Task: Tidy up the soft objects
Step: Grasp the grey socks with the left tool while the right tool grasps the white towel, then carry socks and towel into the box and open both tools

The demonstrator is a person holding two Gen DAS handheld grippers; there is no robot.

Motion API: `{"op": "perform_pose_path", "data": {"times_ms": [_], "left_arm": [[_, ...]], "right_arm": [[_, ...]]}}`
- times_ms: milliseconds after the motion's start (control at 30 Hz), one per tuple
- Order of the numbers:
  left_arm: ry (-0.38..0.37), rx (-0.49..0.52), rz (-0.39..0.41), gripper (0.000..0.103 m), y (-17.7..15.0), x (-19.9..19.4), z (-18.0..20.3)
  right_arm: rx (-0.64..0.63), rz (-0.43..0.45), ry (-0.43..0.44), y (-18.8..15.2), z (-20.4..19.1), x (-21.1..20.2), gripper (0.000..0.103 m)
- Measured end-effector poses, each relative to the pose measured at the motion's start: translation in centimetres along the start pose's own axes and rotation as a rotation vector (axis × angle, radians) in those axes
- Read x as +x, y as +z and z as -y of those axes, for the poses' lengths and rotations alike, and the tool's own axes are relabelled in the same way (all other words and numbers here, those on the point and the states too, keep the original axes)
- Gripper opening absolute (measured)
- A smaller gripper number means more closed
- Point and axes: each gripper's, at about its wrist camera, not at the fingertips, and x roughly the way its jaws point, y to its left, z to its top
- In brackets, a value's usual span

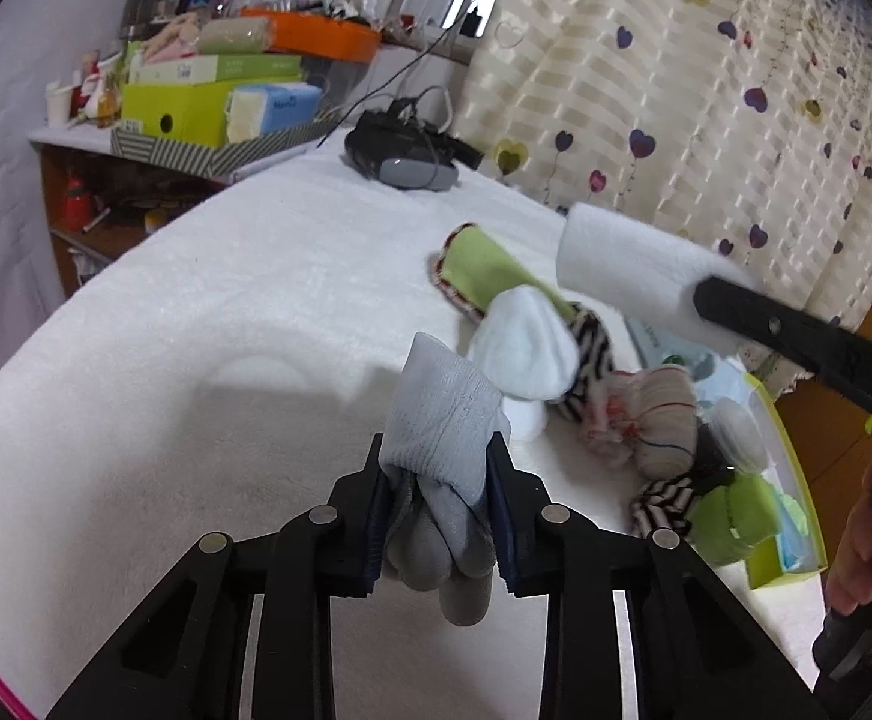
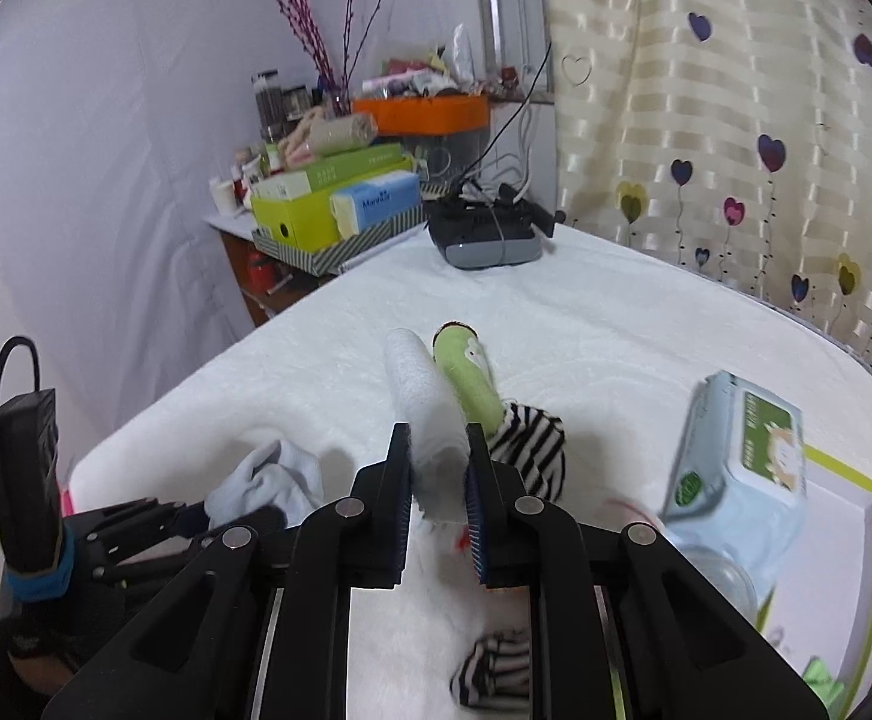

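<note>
Grey sock (image 1: 442, 420): pinched between the pads of the left hand-held gripper (image 1: 436, 480), bunched up, one end sticking up past the fingertips and the rest hanging behind them, lifted off the white cover (image 1: 195, 360).
White roll (image 2: 429, 414): a rolled white cloth clamped in the right hand-held gripper (image 2: 439, 468), poking forward past the fingertips; from the left camera it's up in the air over the pile.
Pile: green sock (image 1: 484, 270), pale white sock (image 1: 526, 354), black-and-white striped bit (image 1: 592, 360) and a striped beige roll (image 1: 664, 420), all lying bunched together on the cover just right of the grey sock.
Box: yellow-green rimmed box (image 1: 796, 480) at the right edge, wipes pack (image 2: 742, 456) leaning in it.
Far end: dark headset (image 2: 490, 234) with cables; cluttered side shelf (image 1: 195, 108) past it, heart-print curtain (image 1: 706, 90) on the right.
</note>
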Motion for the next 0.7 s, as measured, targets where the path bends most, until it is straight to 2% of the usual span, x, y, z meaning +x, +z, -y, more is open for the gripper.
{"op": "perform_pose_path", "data": {"times_ms": [233,700], "left_arm": [[-0.042,0.044,0.038,0.027,-0.6,-2.7,3.4],[-0.095,0.141,0.066,0.027,-2.0,-5.7,9.9]], "right_arm": [[0.045,0.043,-0.012,-2.2,1.2,-4.2,0.017],[0.115,0.127,-0.045,-6.0,4.0,-11.4,0.017]]}}
